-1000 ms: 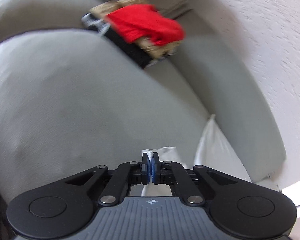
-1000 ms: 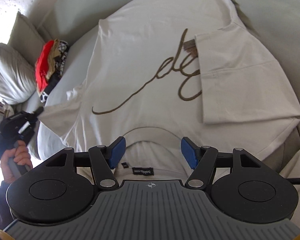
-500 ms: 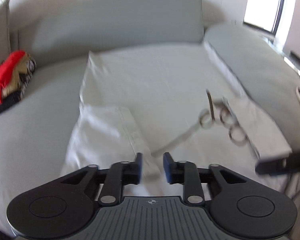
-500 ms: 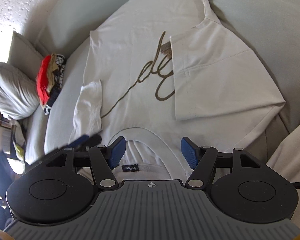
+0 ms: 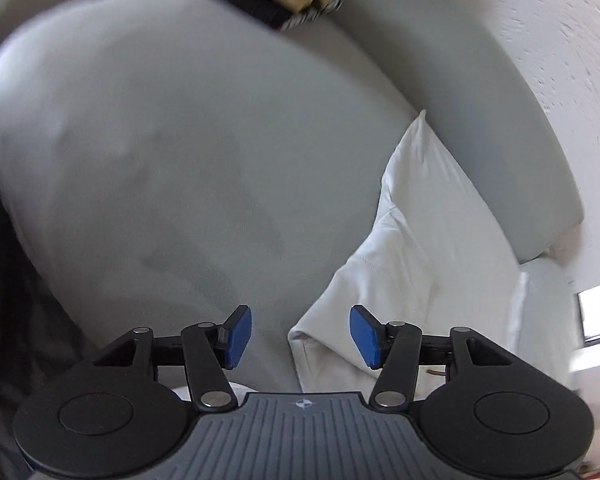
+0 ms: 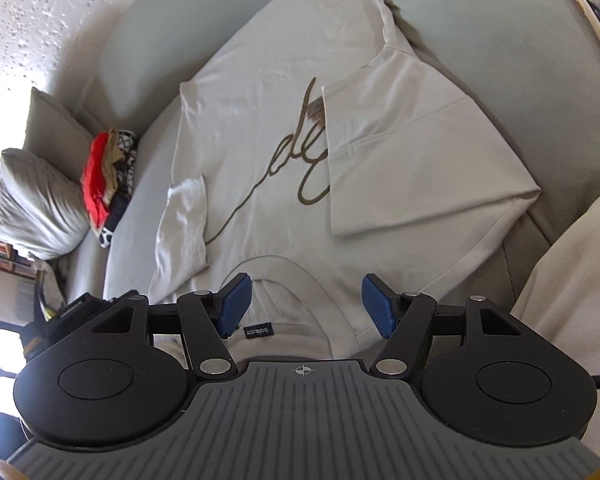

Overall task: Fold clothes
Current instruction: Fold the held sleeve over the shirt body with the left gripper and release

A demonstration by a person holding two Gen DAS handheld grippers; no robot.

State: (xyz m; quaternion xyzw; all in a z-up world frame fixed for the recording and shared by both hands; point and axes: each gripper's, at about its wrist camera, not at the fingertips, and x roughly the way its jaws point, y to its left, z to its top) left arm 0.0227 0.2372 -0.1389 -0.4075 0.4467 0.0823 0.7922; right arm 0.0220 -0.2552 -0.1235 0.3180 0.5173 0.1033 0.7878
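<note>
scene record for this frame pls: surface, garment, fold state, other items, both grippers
surface: grey sofa seat
garment: white T-shirt, script print up, collar toward right gripper
fold state: both sleeves folded in over the body; right-hand sleeve panel large, left sleeve small
other items: folded clothes stack, red on top; grey cushion
left gripper: open, empty, at shirt's sleeve edge
right gripper: open, empty, over collar
</note>
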